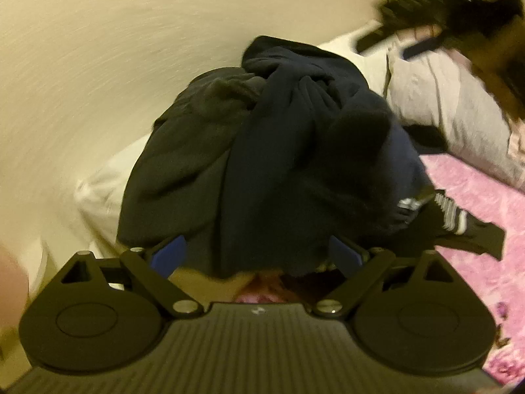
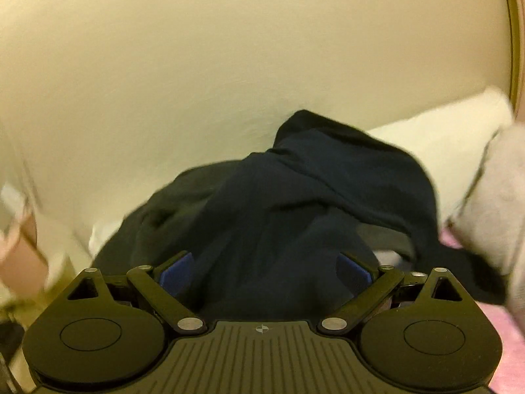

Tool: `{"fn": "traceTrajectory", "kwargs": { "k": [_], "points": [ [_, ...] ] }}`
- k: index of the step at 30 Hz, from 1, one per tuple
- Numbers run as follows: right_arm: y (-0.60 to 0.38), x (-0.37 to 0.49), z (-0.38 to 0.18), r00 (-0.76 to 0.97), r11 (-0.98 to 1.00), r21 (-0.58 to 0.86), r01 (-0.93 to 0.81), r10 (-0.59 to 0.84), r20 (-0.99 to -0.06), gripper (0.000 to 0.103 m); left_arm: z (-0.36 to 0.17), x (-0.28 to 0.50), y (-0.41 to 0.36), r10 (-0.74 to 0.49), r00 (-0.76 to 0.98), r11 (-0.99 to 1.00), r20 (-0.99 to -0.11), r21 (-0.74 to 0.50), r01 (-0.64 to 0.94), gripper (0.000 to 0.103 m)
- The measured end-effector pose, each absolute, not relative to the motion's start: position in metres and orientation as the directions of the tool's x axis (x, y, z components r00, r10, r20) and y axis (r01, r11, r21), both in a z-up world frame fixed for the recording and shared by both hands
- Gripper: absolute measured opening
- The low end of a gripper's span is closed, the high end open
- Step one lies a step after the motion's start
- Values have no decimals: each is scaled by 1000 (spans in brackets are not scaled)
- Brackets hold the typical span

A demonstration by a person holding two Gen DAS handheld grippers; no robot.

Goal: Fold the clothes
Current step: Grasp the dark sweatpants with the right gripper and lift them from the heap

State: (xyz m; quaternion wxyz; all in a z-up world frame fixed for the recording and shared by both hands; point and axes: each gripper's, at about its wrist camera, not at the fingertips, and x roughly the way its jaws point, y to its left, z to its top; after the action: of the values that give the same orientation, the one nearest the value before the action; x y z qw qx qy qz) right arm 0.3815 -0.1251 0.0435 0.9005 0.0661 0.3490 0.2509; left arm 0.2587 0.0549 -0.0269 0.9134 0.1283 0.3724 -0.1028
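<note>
A heap of dark clothes fills both views: a navy garment bunched over a charcoal one. The left gripper has its blue pads set wide apart, and the navy cloth drapes over and between the fingers, hiding the tips. The right gripper stands the same way, with its blue pads spread and navy cloth lying across the gap. Neither pair of jaws is closed on the fabric. Both views are blurred.
A pink bedspread lies to the right, with a black sock with white stripes on it. A white pillow and grey fabric flank the heap. A cream wall stands behind. A blurred black device is at top right.
</note>
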Motion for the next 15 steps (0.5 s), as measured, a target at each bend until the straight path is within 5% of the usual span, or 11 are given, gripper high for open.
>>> {"fn": "traceTrajectory", "kwargs": {
  "k": [8,9,10,14,15],
  "points": [
    [-55,485,19,547,802,243,-545,560,-622,96,-53,325,32,-83,674,905,-734,227,359,83],
    [-47,493,14,543,799,206,-565,549,-635,87,-55,329,31,-86,672,904,-735,227,363,85],
    [-43,500,9,546,804,168,-571,525,-653,64,-57,332,31,-87,670,902,-737,227,367,85],
    [-46,519,-5,564,815,102,-570,479,-672,55,-56,332,37,-119,680,913,-723,189,362,85],
    [-49,521,-6,556,807,121,-578,498,-666,38,-56,331,40,-131,685,917,-717,175,359,87]
  ]
}}
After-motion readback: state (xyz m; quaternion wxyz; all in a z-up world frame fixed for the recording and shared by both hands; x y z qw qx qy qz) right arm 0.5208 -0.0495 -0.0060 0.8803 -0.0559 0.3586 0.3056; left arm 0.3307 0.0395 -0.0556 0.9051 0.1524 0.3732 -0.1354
